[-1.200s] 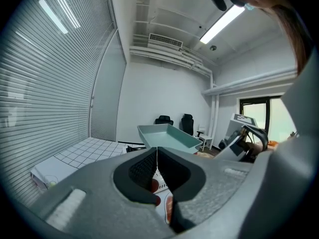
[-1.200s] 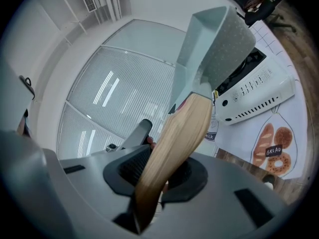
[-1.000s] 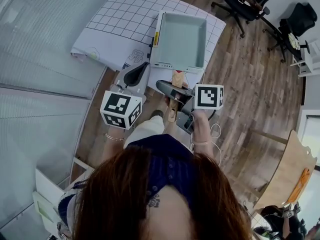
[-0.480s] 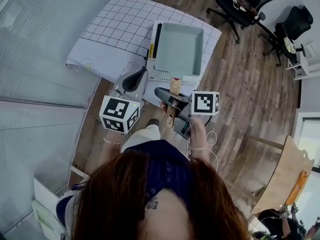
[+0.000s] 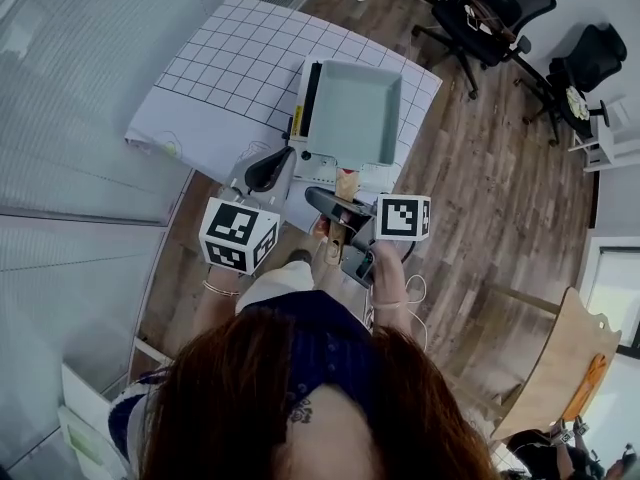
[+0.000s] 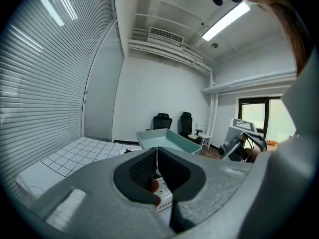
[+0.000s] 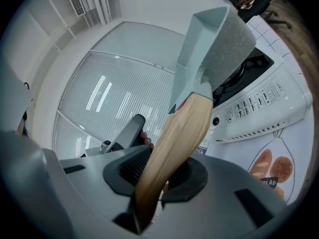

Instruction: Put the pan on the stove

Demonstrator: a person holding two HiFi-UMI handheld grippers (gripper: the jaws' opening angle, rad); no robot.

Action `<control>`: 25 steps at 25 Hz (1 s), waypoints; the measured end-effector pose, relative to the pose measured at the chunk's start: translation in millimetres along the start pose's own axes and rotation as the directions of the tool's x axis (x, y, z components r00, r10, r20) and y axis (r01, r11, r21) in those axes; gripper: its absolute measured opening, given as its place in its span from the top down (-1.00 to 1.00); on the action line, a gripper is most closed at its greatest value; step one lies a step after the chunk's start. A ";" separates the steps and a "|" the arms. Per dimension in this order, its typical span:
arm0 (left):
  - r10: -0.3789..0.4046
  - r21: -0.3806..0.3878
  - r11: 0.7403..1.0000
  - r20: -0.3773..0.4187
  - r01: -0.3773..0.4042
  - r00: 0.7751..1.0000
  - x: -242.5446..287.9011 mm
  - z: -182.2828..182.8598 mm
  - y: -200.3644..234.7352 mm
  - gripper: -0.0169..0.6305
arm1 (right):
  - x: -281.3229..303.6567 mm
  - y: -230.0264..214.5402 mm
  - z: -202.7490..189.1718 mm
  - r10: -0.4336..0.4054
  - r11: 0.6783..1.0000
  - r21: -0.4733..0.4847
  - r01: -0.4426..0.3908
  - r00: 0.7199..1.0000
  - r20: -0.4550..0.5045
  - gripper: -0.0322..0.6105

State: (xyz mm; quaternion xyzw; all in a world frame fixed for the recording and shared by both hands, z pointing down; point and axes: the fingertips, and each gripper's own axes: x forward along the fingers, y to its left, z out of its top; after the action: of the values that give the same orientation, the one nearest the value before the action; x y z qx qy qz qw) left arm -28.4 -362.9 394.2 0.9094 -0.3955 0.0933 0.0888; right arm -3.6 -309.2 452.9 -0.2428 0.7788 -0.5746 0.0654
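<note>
A square pale-green pan [image 5: 356,114] hangs over the white stove [image 5: 300,140]; whether it touches the stove I cannot tell. The pan's wooden handle [image 5: 346,184] points back toward me. My right gripper [image 5: 344,220] is shut on it. From the right gripper view the handle [image 7: 175,142] runs up between the jaws to the pan's speckled underside [image 7: 219,44], with the stove's control panel [image 7: 259,106] beyond. My left gripper [image 5: 268,166] hovers left of the stove's front corner, jaws shut with nothing in them. In its own view, past the left gripper [image 6: 157,153], the pan [image 6: 167,139] shows.
The stove stands on a white gridded mat [image 5: 225,73] with printed pictures near its front edge. Wooden floor [image 5: 500,188] lies to the right, with black office chairs [image 5: 495,8] at the back right. A blinds-covered glass wall [image 5: 70,118] runs along the left.
The pan stays in the right gripper's hold over the stove and both grippers keep their places beside it. The head view has shifted a little.
</note>
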 end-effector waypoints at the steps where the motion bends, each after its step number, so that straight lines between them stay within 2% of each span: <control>1: 0.001 0.001 1.000 0.001 -0.001 1.000 2.6 0.3 1.6 0.90 | 1.2 -2.0 1.9 -0.001 1.000 0.002 0.001 1.000 -0.001 0.61; 9: -0.010 -0.003 1.000 -0.002 0.010 1.000 19.0 -0.6 6.9 0.90 | 11.2 -10.7 15.7 0.018 1.000 -0.009 -0.018 1.000 -0.017 0.61; 25: -0.014 -0.028 1.000 -0.031 0.013 0.999 39.4 -10.1 22.0 0.90 | 21.7 -41.6 40.0 0.015 0.999 0.029 -0.015 1.000 -0.018 0.60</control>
State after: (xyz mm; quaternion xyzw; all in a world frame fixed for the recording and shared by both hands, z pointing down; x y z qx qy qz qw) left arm -19.2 -403.0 415.4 0.9090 -0.3894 0.1013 0.1084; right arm 5.3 -362.8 482.1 -0.2307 0.7727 -0.5877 0.0659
